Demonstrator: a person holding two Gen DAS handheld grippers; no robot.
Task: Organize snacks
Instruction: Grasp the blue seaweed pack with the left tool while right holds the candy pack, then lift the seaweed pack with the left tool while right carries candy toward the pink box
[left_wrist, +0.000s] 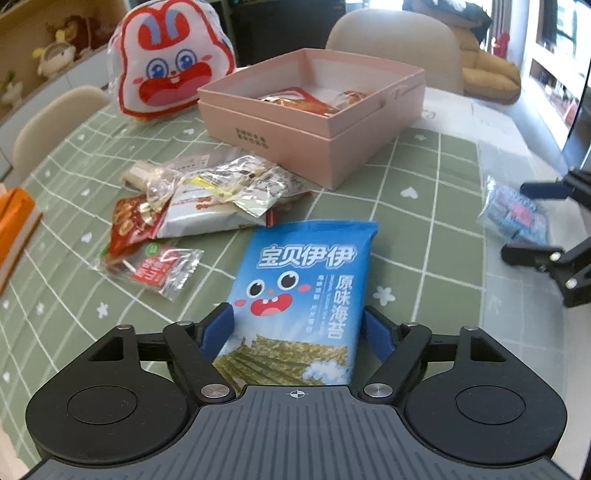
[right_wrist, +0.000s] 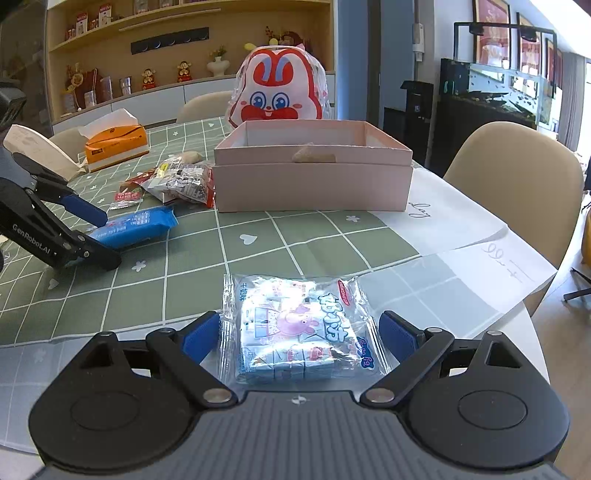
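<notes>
Seaweed pack (left_wrist: 299, 295) is framed between the fingers of the left gripper (left_wrist: 297, 325), long axis running straight ahead along them; jaws are spread, nothing clamped. Pink box (left_wrist: 314, 110) is located ahead, slightly right, on the counter (left_wrist: 424, 192). Clear candy bag (right_wrist: 299, 328) is bracketed likewise by the right gripper (right_wrist: 299, 334), also unclenched, the box dead ahead.

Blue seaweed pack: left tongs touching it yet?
Cannot tell. In the left wrist view the left tongs straddle the blue seaweed pack, blue pads at its edges; no clear gap or contact.
</notes>
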